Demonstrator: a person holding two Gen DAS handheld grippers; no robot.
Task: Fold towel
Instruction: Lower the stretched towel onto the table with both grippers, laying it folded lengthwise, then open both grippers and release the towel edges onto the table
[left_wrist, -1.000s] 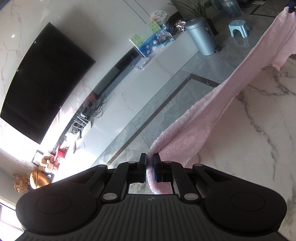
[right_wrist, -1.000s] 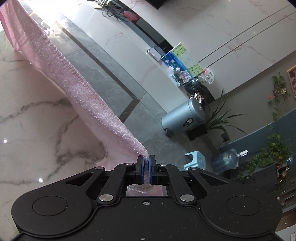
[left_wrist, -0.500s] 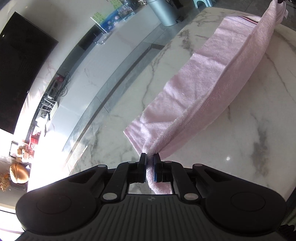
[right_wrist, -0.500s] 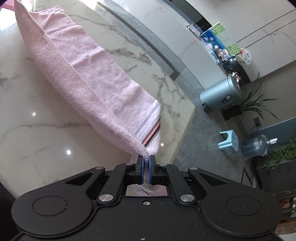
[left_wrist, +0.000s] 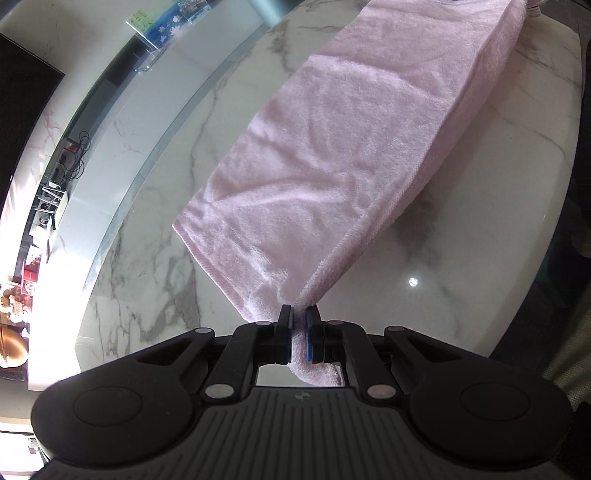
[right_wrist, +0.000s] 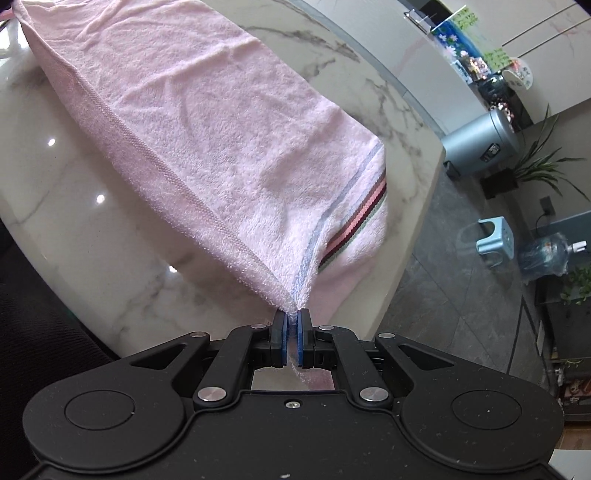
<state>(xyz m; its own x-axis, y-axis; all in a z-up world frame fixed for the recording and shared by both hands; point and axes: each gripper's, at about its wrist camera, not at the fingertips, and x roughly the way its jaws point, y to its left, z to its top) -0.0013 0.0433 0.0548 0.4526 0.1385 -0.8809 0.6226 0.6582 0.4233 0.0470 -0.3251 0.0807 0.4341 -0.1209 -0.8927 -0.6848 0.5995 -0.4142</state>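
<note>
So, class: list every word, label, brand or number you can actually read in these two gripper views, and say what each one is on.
None can be read.
Green notes on the clear stand on the far counter: writing too small and blurred.
Dark label on the grey bin: too small.
Round white card beside the stand: blurred marks only.
Pink towel, left gripper and right gripper: no print visible.
</note>
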